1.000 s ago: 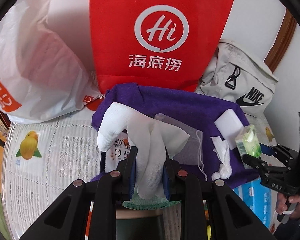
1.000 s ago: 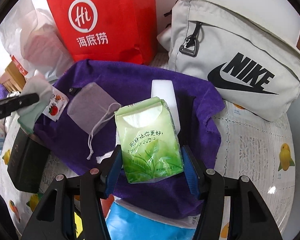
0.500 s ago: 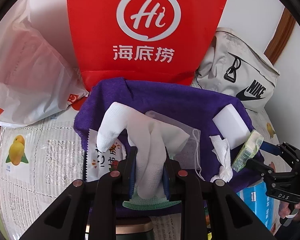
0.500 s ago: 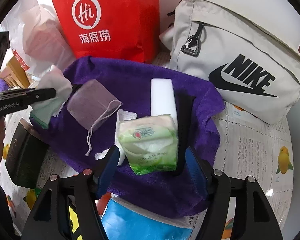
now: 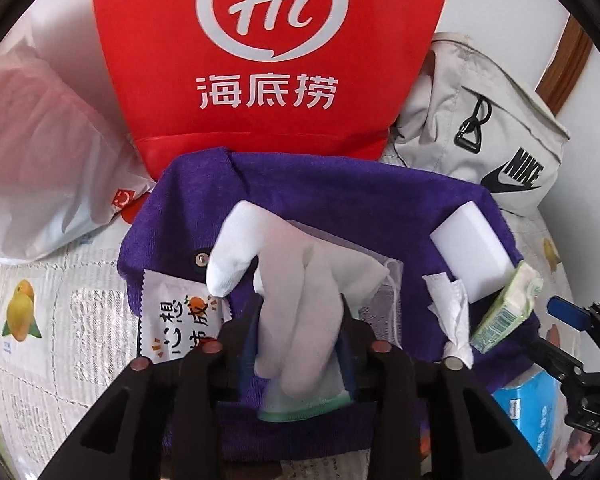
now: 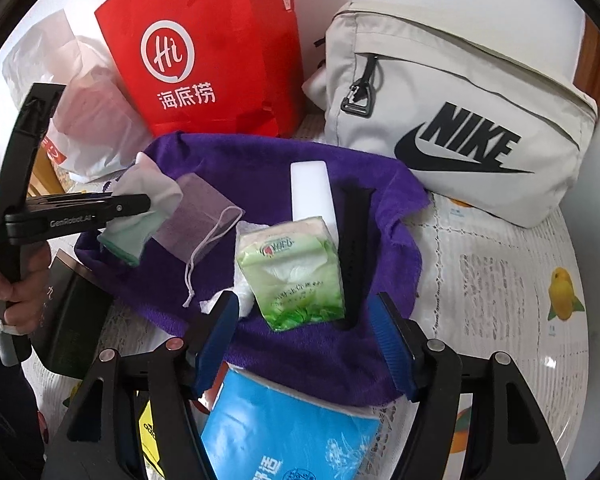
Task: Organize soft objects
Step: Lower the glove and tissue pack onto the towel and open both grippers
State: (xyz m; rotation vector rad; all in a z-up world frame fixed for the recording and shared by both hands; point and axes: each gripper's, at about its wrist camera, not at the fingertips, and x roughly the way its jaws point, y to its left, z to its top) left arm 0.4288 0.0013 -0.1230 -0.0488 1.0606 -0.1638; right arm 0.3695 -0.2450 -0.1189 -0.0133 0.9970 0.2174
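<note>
My left gripper [image 5: 298, 344] is shut on a white glove with a green cuff [image 5: 296, 300] and holds it above the left part of a purple towel [image 5: 340, 196]. The glove also shows in the right wrist view [image 6: 144, 204]. My right gripper [image 6: 304, 332] is open and empty, its jaws wide on either side of a green tissue pack [image 6: 296, 272] that lies free on the purple towel [image 6: 260, 160]. On the towel also lie a mesh drawstring pouch [image 6: 200, 212], a white sponge block [image 6: 312, 188], a black strap [image 6: 354, 240] and a crumpled tissue [image 5: 452, 312].
A red Hi bag [image 5: 268, 52], a white plastic bag [image 5: 48, 160] and a grey Nike bag [image 6: 460, 116] stand behind the towel. A blue tissue box [image 6: 292, 432] lies in front of it, a dark box [image 6: 72, 312] at its left. A wet-wipe sachet [image 5: 180, 320] lies on the towel's left edge.
My right gripper has opened and let go of the green tissue pack, which now lies on the towel. My left gripper has moved forward over the towel with the glove.
</note>
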